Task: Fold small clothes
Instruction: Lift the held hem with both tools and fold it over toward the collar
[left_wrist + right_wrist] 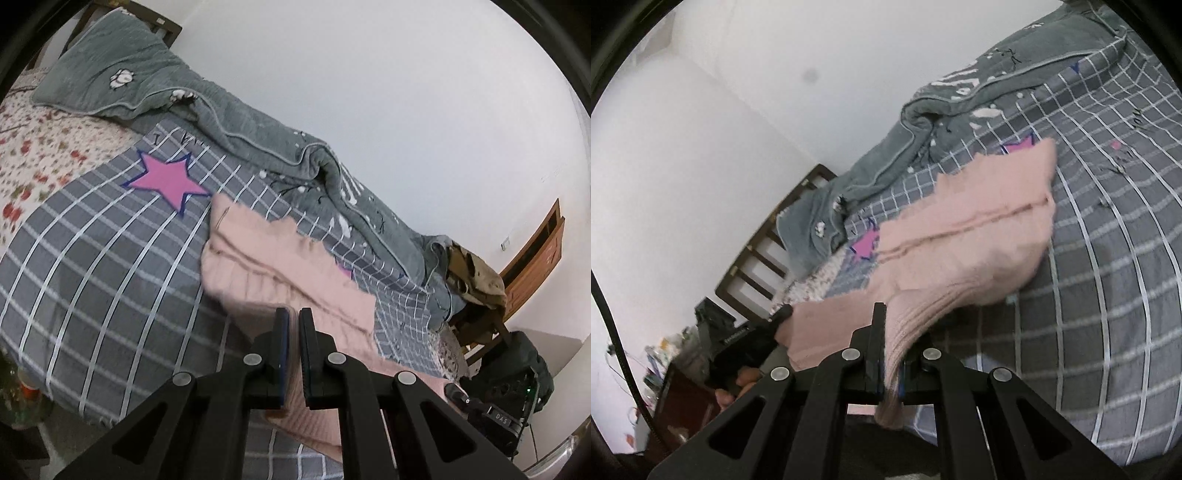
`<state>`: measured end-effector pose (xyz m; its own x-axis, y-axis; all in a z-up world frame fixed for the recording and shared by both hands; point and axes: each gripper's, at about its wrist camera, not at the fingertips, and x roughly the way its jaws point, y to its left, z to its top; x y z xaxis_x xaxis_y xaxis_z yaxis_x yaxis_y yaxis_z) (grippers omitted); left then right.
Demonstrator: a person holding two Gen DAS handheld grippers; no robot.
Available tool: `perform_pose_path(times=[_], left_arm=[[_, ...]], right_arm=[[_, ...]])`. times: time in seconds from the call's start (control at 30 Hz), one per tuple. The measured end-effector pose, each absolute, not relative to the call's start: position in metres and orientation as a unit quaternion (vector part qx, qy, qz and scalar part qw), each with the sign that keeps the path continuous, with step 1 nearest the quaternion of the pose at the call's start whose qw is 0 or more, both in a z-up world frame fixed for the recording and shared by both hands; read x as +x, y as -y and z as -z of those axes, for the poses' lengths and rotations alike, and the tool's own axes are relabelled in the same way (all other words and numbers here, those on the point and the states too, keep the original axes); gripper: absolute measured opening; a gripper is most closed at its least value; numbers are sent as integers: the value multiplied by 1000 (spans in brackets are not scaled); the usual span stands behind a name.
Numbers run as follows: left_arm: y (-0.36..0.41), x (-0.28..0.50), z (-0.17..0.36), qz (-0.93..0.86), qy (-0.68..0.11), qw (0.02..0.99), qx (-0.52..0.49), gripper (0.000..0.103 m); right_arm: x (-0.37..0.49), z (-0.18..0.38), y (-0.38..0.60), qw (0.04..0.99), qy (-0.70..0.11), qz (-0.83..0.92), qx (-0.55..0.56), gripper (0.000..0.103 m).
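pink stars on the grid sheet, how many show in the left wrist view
2: one whole star up left of the pink garment, one mostly hidden under its right edge. More may be covered.

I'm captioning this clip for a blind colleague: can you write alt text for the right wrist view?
The right gripper is clamped on the ribbed edge of a pink knit garment, lifting it off a grey checked bedsheet. The left gripper grips another edge at left.

Two close wrist views, tilted opposite ways, perhaps slightly downward, sharing bed (92, 258) and pink garment (979, 236)
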<state>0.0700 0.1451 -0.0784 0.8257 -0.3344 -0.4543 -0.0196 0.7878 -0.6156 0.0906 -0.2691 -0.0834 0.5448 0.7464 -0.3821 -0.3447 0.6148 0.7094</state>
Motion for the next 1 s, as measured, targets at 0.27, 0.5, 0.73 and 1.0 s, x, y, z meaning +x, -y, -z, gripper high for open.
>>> perform_pose_path(times=[0.27, 0.5, 0.73, 1.0], left_arm=[[-142, 117, 52, 73, -263, 915, -297, 7], [-136, 163, 44, 60, -251, 925, -278, 7], [-141, 214, 56, 51, -248, 918, -305, 7], [-147, 280, 80, 24, -268, 905, -328, 7]], right_arm=[[138, 50, 272, 841, -314, -326, 296, 5], [182, 39, 270, 849, -300, -319, 295, 5], [237, 46, 269, 844, -299, -319, 312, 5], [302, 69, 265, 839, -315, -304, 322, 5]])
